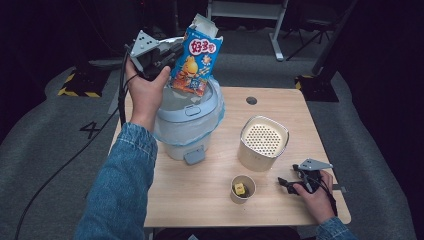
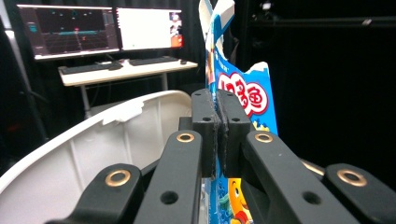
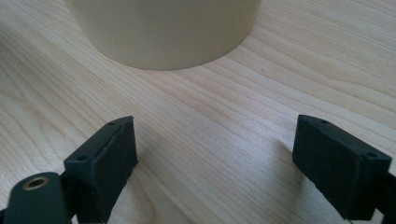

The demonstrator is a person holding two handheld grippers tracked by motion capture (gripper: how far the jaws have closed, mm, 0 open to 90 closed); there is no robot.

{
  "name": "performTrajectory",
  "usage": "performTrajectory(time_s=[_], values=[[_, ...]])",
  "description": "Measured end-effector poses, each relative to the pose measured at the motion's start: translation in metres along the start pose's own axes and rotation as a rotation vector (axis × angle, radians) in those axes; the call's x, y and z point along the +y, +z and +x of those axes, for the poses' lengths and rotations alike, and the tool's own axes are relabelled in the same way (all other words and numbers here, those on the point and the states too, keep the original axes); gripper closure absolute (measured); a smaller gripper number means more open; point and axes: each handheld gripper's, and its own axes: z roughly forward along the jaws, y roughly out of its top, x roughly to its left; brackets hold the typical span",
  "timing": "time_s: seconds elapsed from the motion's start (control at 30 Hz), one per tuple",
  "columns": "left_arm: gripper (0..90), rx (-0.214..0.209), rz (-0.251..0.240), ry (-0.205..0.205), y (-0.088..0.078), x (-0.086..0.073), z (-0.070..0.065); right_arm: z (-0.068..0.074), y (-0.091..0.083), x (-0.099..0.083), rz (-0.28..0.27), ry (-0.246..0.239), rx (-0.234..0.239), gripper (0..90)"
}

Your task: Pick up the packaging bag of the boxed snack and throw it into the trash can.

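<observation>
My left gripper is raised over the back left of the table, shut on a blue snack bag with a torn-open top. The bag hangs above a pale blue bin lined with a plastic bag. In the left gripper view the black pads of my left gripper pinch the edge of the snack bag, with the bin's white lid to the left. My right gripper lies on the wooden table at the front right. In its own view my right gripper stands open and holds nothing.
A cream container with a perforated top stands right of the bin; its wall rises just beyond the right jaws. A small paper cup with something yellow inside sits near the front edge. A desk with monitors stands behind.
</observation>
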Motion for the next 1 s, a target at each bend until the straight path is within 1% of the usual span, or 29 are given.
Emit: performTrajectory(time_s=[0.07, 0.1, 0.17, 0.2, 0.3, 0.33, 0.37, 0.4, 0.47, 0.5, 0.53, 0.57, 0.6, 0.63, 0.67, 0.7, 0.73, 0.77, 0.8, 0.83, 0.87, 0.93, 1.0], values=[[87.3, 0.000, -0.001, 0.000, 0.000, -0.002, 0.000, 0.000, 0.000, 0.000, 0.000, 0.000, 0.000, 14.0], [87.3, 0.006, 0.012, 0.004, 0.001, -0.005, 0.001, 0.000, 0.000, 0.000, 0.000, 0.000, 0.000, 14.0], [87.2, 0.007, 0.015, 0.000, 0.001, -0.007, 0.001, 0.000, 0.000, 0.000, 0.000, 0.000, -0.001, 14.0], [87.2, 0.008, 0.023, 0.002, 0.001, -0.010, 0.002, 0.000, 0.000, 0.000, 0.001, 0.001, 0.001, 14.3], [87.1, 0.010, 0.037, 0.007, 0.001, -0.013, 0.002, 0.000, 0.000, 0.000, 0.001, 0.001, 0.001, 14.4], [87.1, 0.004, 0.038, 0.005, 0.001, -0.014, 0.002, 0.000, 0.000, 0.000, 0.001, 0.001, 0.001, 14.4], [86.9, -0.010, 0.034, -0.008, 0.000, -0.015, 0.002, 0.000, 0.000, 0.000, 0.000, 0.000, 0.001, 14.3], [86.7, -0.015, 0.036, -0.012, -0.001, -0.016, 0.002, 0.000, 0.000, 0.000, 0.000, 0.000, 0.001, 14.4], [84.4, -0.039, 0.040, -0.012, -0.001, -0.019, 0.002, 0.000, 0.000, 0.000, 0.000, 0.000, 0.001, 14.3], [79.5, -0.050, 0.044, -0.010, 0.000, -0.021, 0.002, 0.000, 0.000, 0.000, 0.000, 0.000, 0.002, 14.4], [68.4, -0.057, 0.065, -0.014, 0.001, -0.023, 0.001, 0.000, 0.000, 0.000, 0.000, 0.000, 0.002, 14.3], [54.5, -0.069, 0.088, -0.030, 0.001, -0.025, 0.000, 0.000, 0.000, 0.000, 0.000, 0.000, 0.001, 14.3], [44.9, -0.078, 0.104, -0.040, 0.000, -0.026, -0.001, 0.000, 0.000, 0.000, 0.001, -0.002, 0.001, 14.3], [38.7, -0.078, 0.104, -0.040, 0.000, -0.026, -0.001, 0.000, 0.000, 0.000, 0.001, -0.002, 0.001, 14.3], [34.6, -0.099, 0.105, -0.049, -0.006, -0.027, -0.003, 0.000, 0.000, 0.000, 0.001, -0.002, 0.001, 14.3], [32.3, -0.110, 0.105, -0.052, -0.009, -0.028, -0.004, 0.000, 0.000, 0.000, 0.001, -0.002, 0.001, 14.3], [31.5, -0.110, 0.105, -0.052, -0.009, -0.028, -0.004, 0.000, 0.000, 0.000, 0.001, -0.002, 0.001, 14.3], [31.2, -0.117, 0.109, -0.051, -0.013, -0.028, -0.005, 0.000, 0.000, 0.000, 0.002, -0.002, 0.001, 14.3], [30.9, -0.119, 0.110, -0.045, -0.016, -0.028, -0.006, 0.000, 0.000, 0.000, 0.002, -0.002, 0.001, 14.3], [30.6, -0.120, 0.120, -0.026, -0.023, -0.028, -0.009, 0.000, 0.000, 0.000, 0.001, -0.001, 0.001, 14.3], [30.0, -0.120, 0.120, -0.026, -0.023, -0.028, -0.009, 0.000, 0.000, 0.000, 0.001, -0.001, 0.001, 14.3], [29.6, -0.129, 0.131, -0.014, -0.030, -0.028, -0.012, 0.000, 0.000, 0.000, 0.002, -0.002, 0.001, 14.3], [29.4, -0.139, 0.143, 0.007, -0.038, -0.028, -0.016, 0.000, 0.000, 0.000, 0.002, -0.002, 0.001, 14.3]])
